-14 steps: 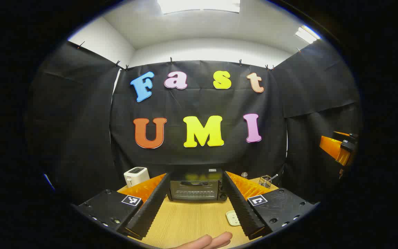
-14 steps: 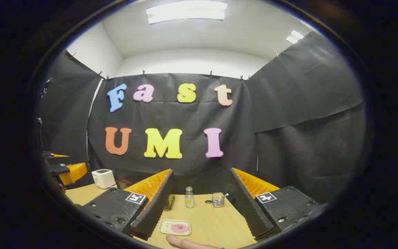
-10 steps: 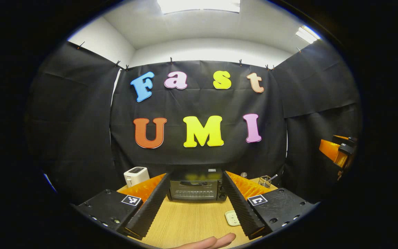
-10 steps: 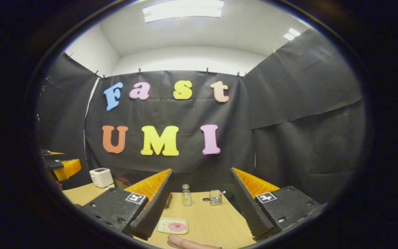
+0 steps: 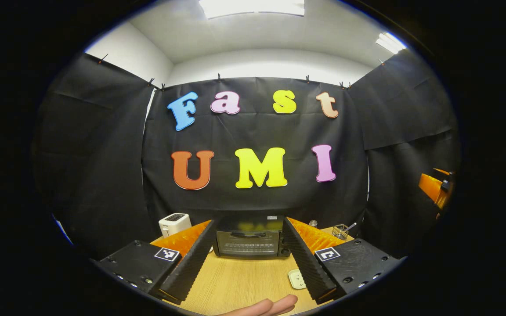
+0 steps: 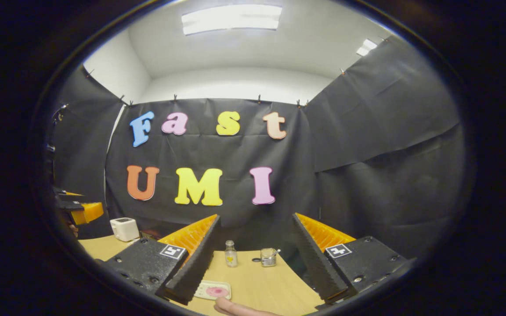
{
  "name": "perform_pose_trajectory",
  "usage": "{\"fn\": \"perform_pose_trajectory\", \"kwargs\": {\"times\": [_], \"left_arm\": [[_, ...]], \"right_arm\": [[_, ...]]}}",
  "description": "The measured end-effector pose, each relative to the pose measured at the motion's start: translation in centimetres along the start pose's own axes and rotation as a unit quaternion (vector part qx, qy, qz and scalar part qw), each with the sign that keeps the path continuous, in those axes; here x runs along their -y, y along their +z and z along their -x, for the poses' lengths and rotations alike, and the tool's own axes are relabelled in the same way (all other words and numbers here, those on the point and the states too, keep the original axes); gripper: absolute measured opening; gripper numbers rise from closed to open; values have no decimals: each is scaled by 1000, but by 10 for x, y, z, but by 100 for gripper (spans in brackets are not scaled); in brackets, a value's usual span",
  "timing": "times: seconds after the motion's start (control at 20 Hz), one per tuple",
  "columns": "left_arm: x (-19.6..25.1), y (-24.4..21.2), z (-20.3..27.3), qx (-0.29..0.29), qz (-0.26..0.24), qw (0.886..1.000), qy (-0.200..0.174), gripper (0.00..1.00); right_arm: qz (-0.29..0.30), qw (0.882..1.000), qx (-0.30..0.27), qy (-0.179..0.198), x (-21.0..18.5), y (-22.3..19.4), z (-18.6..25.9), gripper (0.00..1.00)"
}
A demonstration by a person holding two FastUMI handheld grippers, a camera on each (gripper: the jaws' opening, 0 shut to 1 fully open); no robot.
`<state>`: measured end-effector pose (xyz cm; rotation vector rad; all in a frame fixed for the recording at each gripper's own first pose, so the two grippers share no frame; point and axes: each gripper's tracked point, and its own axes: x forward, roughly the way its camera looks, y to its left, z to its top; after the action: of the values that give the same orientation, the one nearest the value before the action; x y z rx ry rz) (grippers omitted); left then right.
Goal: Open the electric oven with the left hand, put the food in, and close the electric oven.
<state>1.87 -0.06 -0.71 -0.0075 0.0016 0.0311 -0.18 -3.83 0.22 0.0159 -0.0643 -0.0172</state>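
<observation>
Black cloth walls close in a light wooden table, and at its far edge sits the electric oven, door shut, its handle bar running crosswise along the top of the door. From the left gripper the oven lies straight ahead, framed between the two fingers, which stand wide apart with nothing in them and well short of the door. That head-on line is what the opening move depends on: judging by it, the left gripper is the nearer and better placed of the two, and needs only to go forward and reach the handle.

On the table nearer the person lies the food, a pink piece on a small pale tray. It sits just ahead of the right gripper, low and by its left finger. That gripper's fingers are also spread wide and empty.

Further out stand a white toaster, a small glass bottle and a little cup holding a utensil.
</observation>
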Motion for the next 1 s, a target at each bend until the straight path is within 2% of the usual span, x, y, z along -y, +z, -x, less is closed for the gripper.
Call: {"fn": "perform_pose_trajectory", "kwargs": {"times": [0.15, 0.2, 0.3, 0.55, 1.0], "left_arm": [[-4, -12, -18, -12, 12, 1000, 2, 86], [-6, -16, -26, -16, 17, 1000, 3, 96], [-12, -25, -45, -26, 20, 999, 10, 96], [-11, -50, -107, -39, 36, 999, -1, 96], [-23, -111, -258, -56, 47, 997, -7, 96]], "right_arm": [[0, 1000, 11, -1, 4, 0, -3, 96], [0, 1000, 10, -1, 4, -4, -3, 96], [-2, 1000, 7, 3, 4, -11, -8, 96], [7, 1000, -14, 5, 7, -38, -31, 97], [-9, 998, -58, 21, -1, -78, -79, 100]]}}
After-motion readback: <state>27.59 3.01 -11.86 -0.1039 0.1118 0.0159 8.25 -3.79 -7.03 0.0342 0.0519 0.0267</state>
